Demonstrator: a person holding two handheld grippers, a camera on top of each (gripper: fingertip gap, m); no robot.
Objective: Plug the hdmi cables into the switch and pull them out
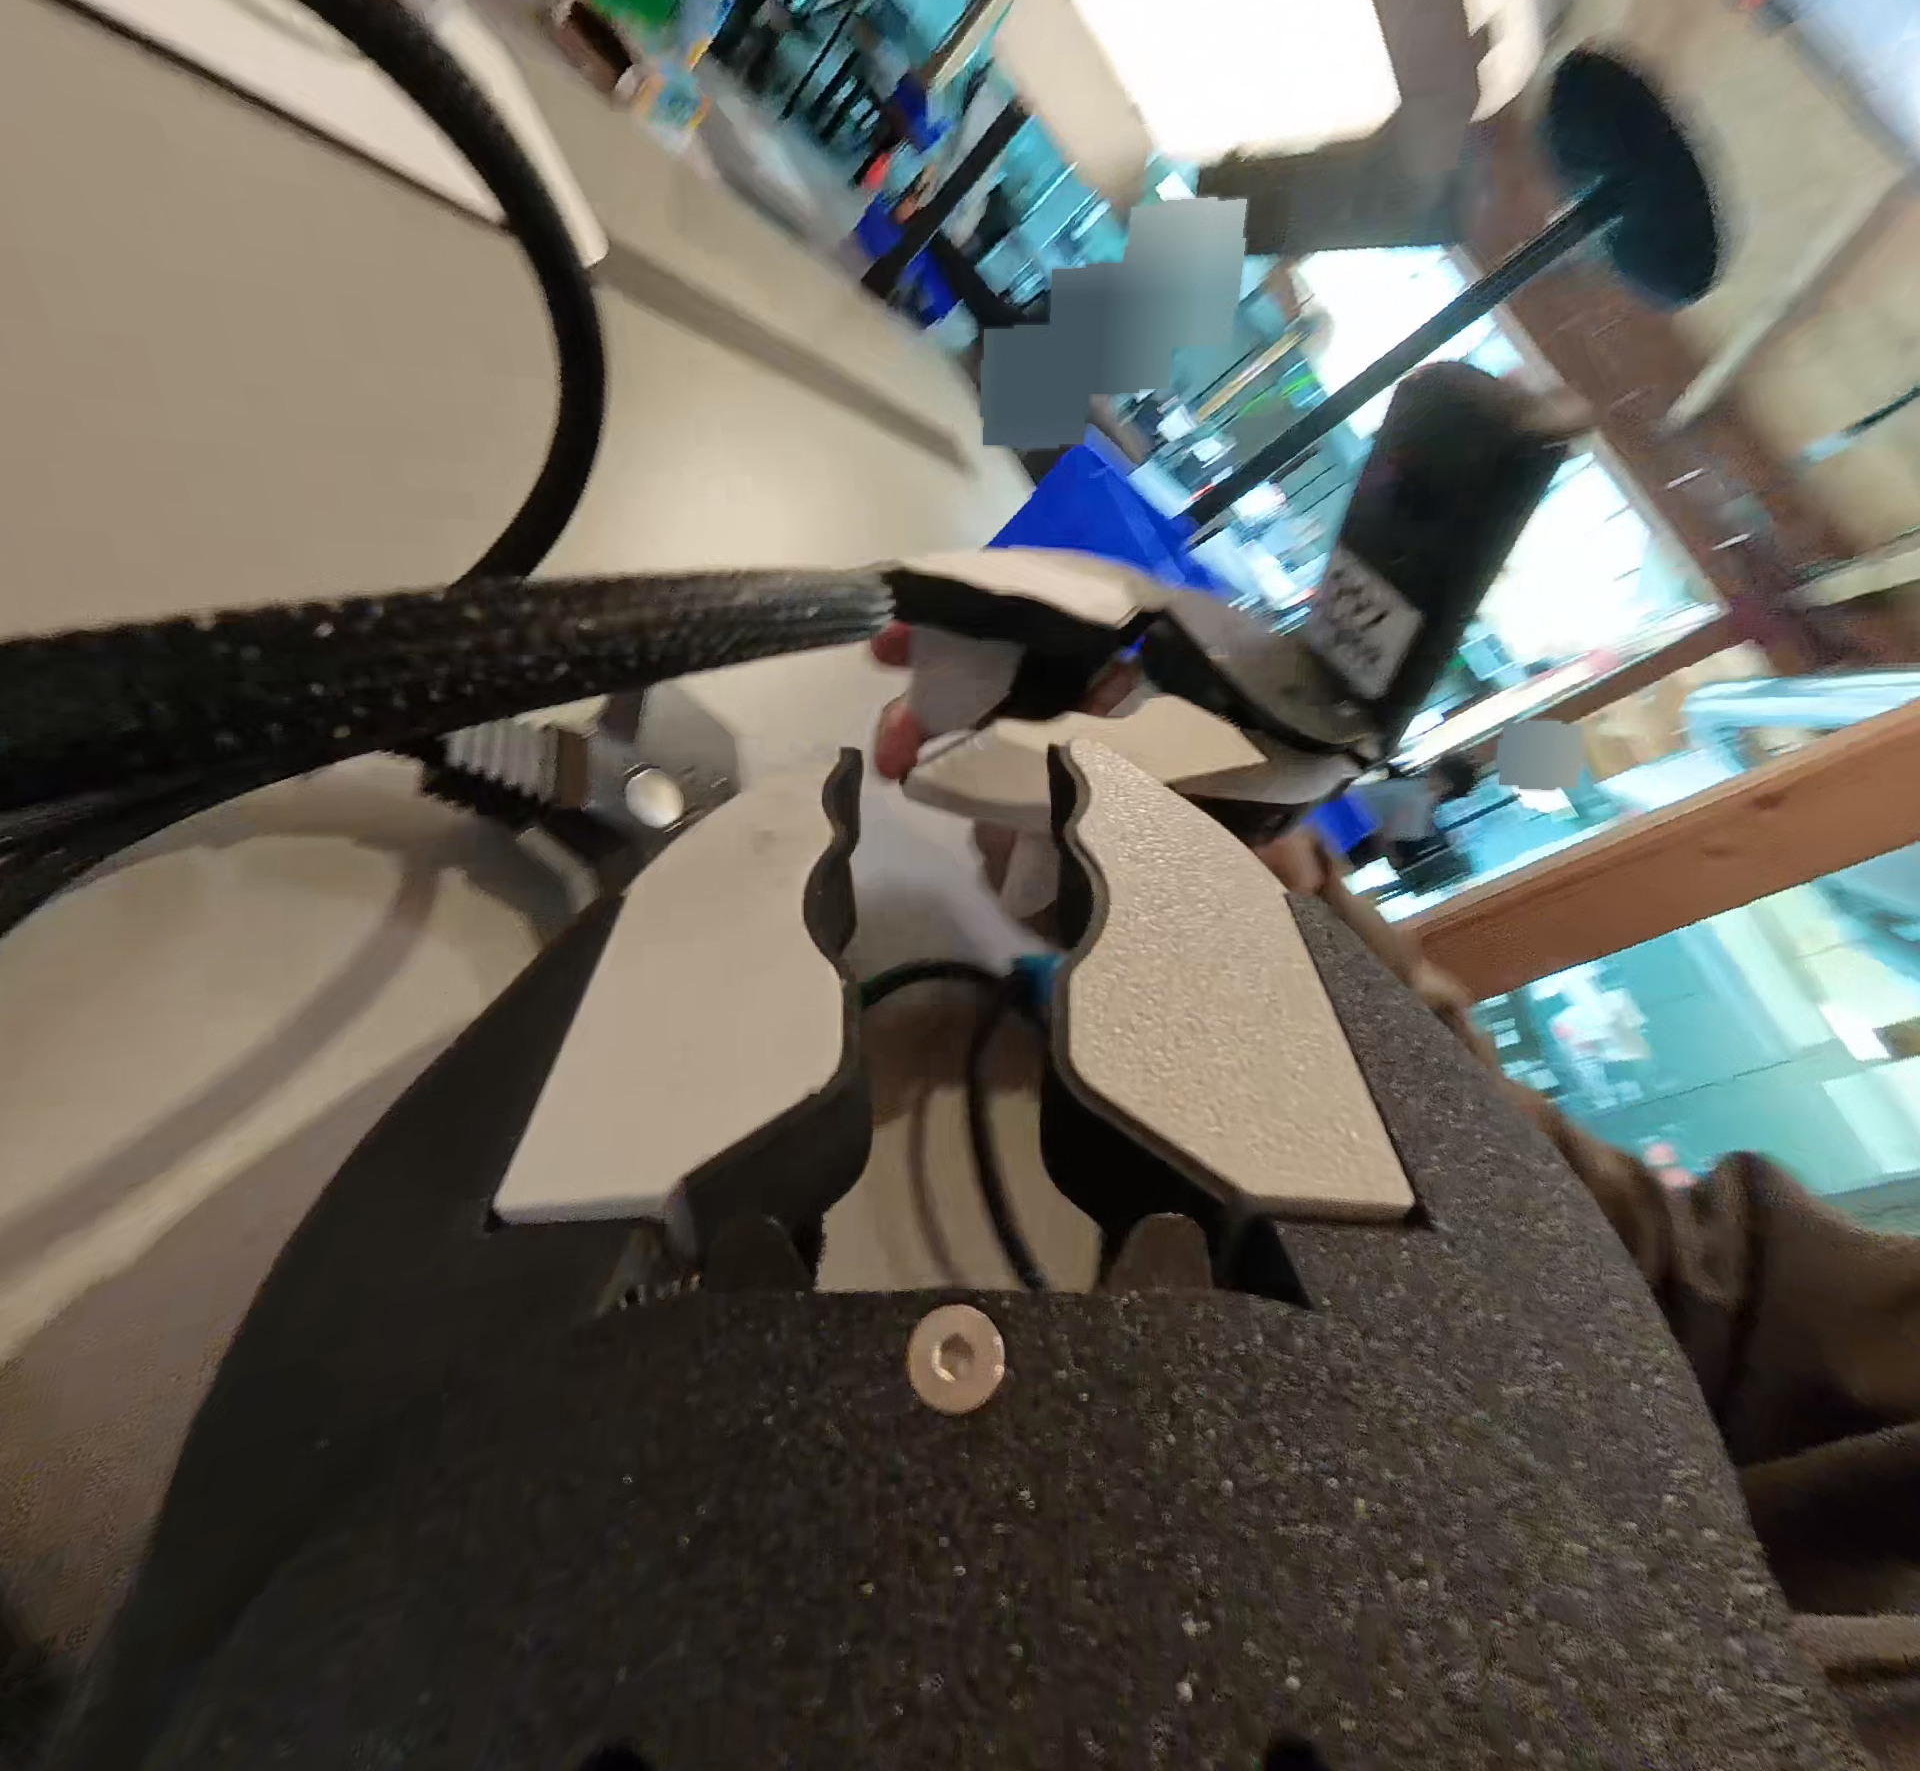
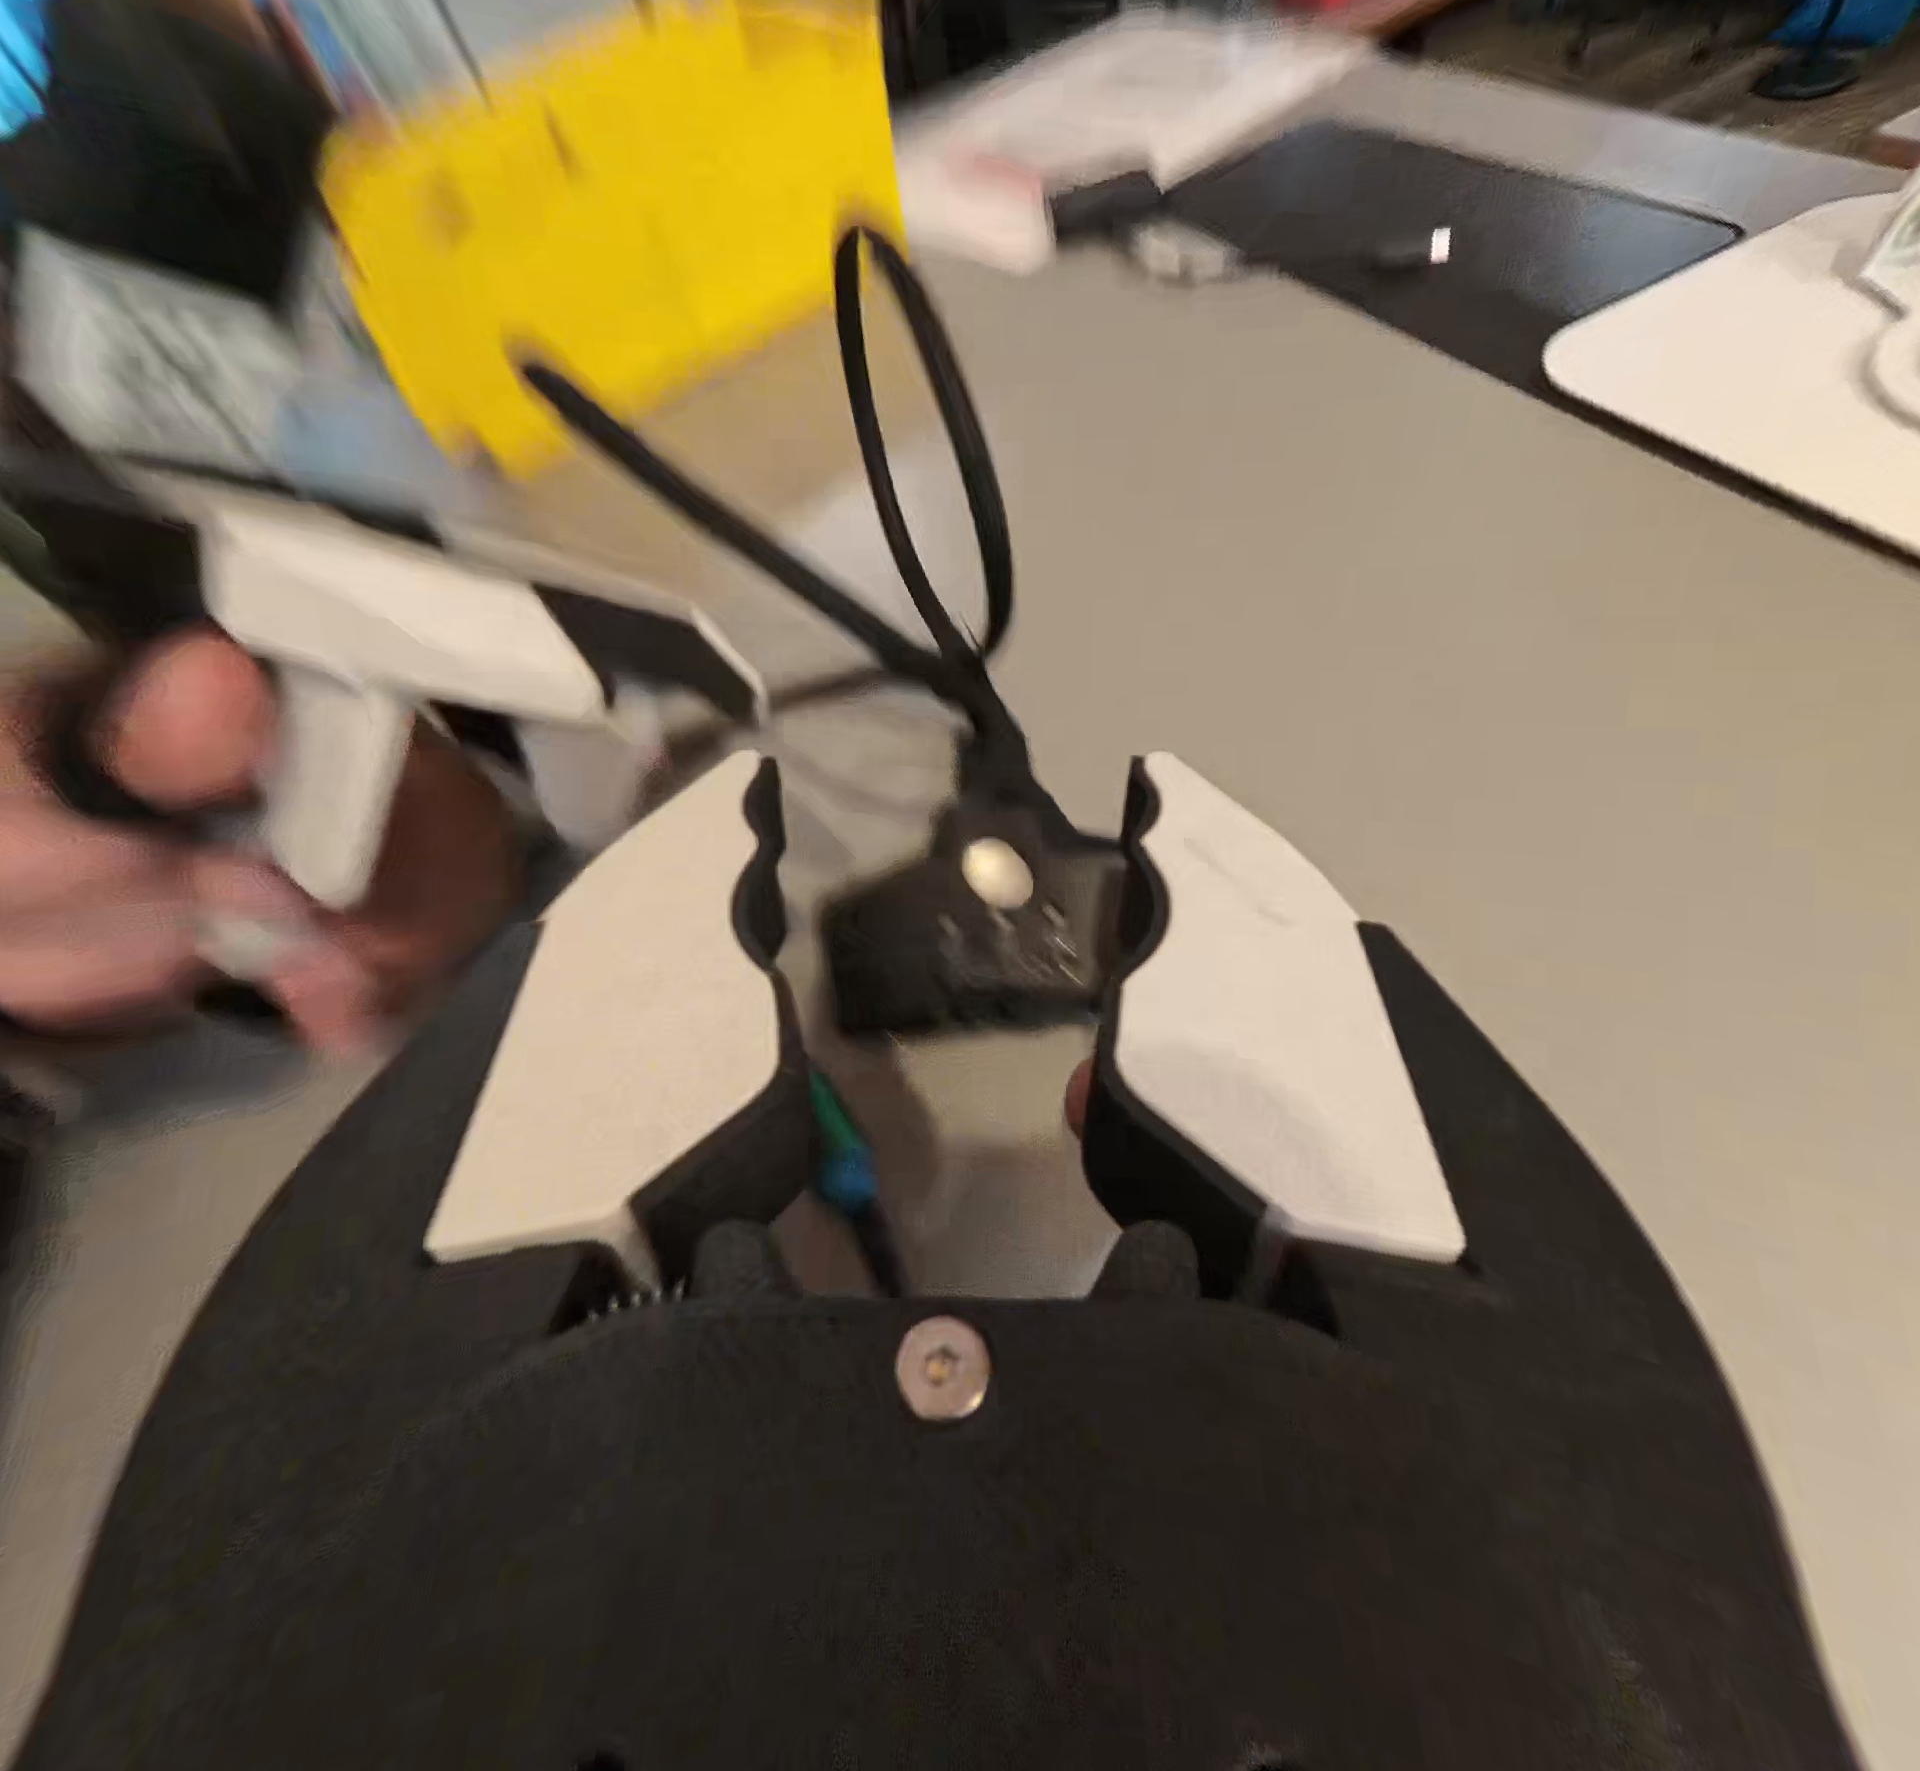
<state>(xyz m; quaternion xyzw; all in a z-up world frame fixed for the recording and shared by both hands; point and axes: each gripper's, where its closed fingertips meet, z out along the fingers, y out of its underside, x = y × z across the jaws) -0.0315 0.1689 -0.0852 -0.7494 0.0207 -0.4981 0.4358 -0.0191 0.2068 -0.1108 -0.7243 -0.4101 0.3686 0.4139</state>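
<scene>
A black, blocky plug-like piece with a round silver stud (image 2: 995, 900) lies on the pale grey desk (image 2: 1351, 682), and out of its far end runs a thin black cord bent into a tall loop (image 2: 925, 454). It sits between the white fingers of the right gripper (image 2: 948, 848), whose jaws stand apart; it seems to touch the right-hand pad, while a clear gap shows on the other side, so nothing is clamped. I judge the block light and rigid, easiest to take across its flat sides, while the cord looks limp and would slip or swing if pinched alone.

Close on the left, the left gripper (image 1: 954, 838) also has its jaws apart and holds nothing; a bare-fingered hand in a white and black glove (image 1: 961, 682) shows just beyond its tips, on the other tool's handle. A thick braided black hose (image 1: 416, 651) crosses the desk beside it. Farther off stand a blurred yellow box (image 2: 623, 204), a black mat (image 2: 1455, 235), scattered white papers (image 2: 1122, 90) and a wooden beam (image 1: 1714, 848).
</scene>
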